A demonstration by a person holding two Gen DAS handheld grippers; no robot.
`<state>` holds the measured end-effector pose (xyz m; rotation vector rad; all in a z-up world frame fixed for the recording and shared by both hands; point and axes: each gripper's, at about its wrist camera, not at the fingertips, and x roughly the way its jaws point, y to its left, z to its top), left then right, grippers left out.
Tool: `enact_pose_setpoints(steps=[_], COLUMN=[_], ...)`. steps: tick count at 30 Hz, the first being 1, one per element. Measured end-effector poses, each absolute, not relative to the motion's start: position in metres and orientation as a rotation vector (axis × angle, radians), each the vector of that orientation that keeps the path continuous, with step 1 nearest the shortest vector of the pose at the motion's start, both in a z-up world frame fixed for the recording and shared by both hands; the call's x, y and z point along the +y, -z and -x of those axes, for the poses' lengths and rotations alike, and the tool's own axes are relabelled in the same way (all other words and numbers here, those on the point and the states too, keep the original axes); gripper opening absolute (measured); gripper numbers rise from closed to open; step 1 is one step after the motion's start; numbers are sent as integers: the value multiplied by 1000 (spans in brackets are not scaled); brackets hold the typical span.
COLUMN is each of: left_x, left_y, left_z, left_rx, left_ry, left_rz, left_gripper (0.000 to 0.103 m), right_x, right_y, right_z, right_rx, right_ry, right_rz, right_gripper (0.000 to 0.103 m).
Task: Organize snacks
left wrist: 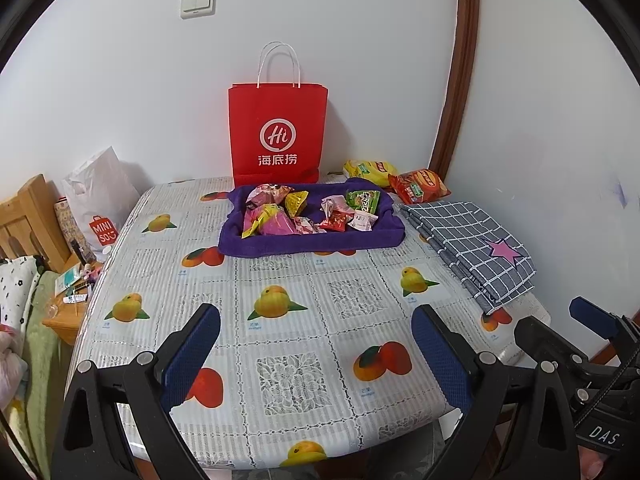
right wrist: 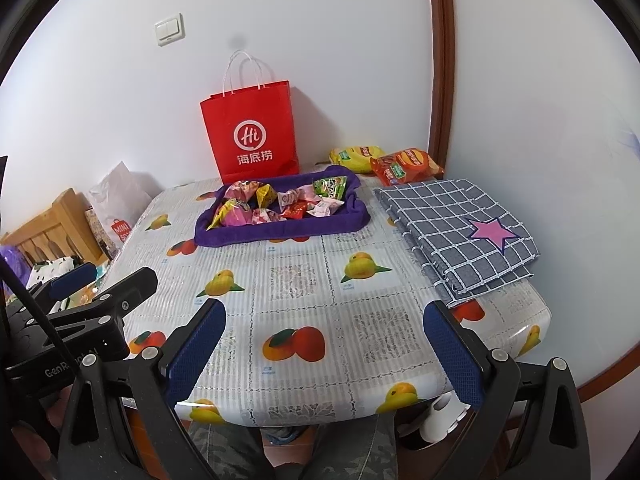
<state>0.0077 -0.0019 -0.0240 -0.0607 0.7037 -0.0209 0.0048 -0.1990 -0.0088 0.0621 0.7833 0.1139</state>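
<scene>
White walls are backing a fruit-print plastic tablecloth. Small crinkly foil snack packets, probably light and slippery, are lying frame-centre in a purple cloth tray; left gripper and right gripper are hovering wide open; pinch a sealed edge.

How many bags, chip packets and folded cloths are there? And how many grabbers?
Carrier bags: 2, red paper bag, white plastic bag
Chip packets: 2, yellow, orange
Folded cloths: 1, checked cloth
Grabbers: 2, left gripper, right gripper, both open
Total: 7
</scene>
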Motion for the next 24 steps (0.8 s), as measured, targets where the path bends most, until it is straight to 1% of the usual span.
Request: enact_pose_setpoints(steps=[24], left_x=[-2], left_y=[23], left_z=[-7], left_rx=[703], left_ry=[23], left_rz=[64], left_gripper=[97], right_x=[-195], right_y=[8], right_z=[-3], right_rx=[780], right_ry=[-118], right_rz=[-58], right_gripper=[98])
